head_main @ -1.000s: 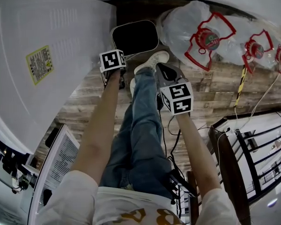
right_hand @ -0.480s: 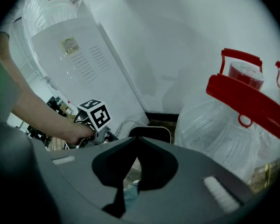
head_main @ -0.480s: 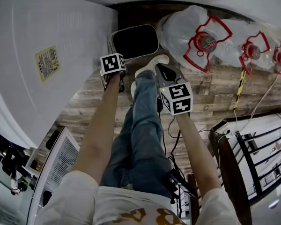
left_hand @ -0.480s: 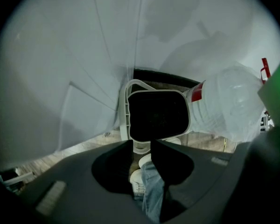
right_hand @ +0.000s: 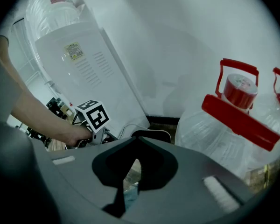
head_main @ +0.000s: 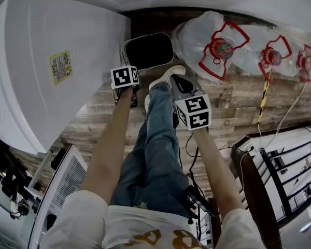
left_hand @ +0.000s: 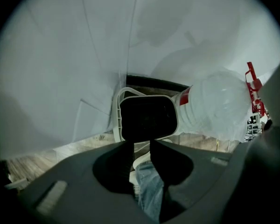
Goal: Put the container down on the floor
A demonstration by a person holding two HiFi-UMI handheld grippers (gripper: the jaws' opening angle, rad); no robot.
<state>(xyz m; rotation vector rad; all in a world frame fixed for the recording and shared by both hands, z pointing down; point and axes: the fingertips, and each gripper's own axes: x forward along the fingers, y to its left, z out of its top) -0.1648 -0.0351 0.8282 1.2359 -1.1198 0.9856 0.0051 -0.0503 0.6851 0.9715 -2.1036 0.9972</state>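
Observation:
The container (head_main: 149,51), a white bin with a dark inside, stands upright on the wooden floor (head_main: 103,118) between a white appliance and a water bottle. In the left gripper view the container (left_hand: 147,118) lies well beyond my left gripper (left_hand: 142,146). Its jaws are a little apart, with only jeans and a shoe showing through the gap. The left marker cube (head_main: 124,77) hovers just short of the bin's near-left corner. My right gripper (head_main: 178,79) hangs right of the bin above the shoe. In its own view the right gripper (right_hand: 133,164) has its tips together and holds nothing.
A tall white appliance (head_main: 57,71) stands left of the bin. Large water bottles (head_main: 212,40) with red handles lie to its right. The person's legs in jeans (head_main: 155,139) and a white shoe (head_main: 168,70) sit between the grippers. A black rack (head_main: 280,165) and cables (head_main: 264,97) are on the right.
The head view has shifted slightly. The left gripper has drawn back a touch from the bin. The container stays where it was, and the right gripper has hardly moved.

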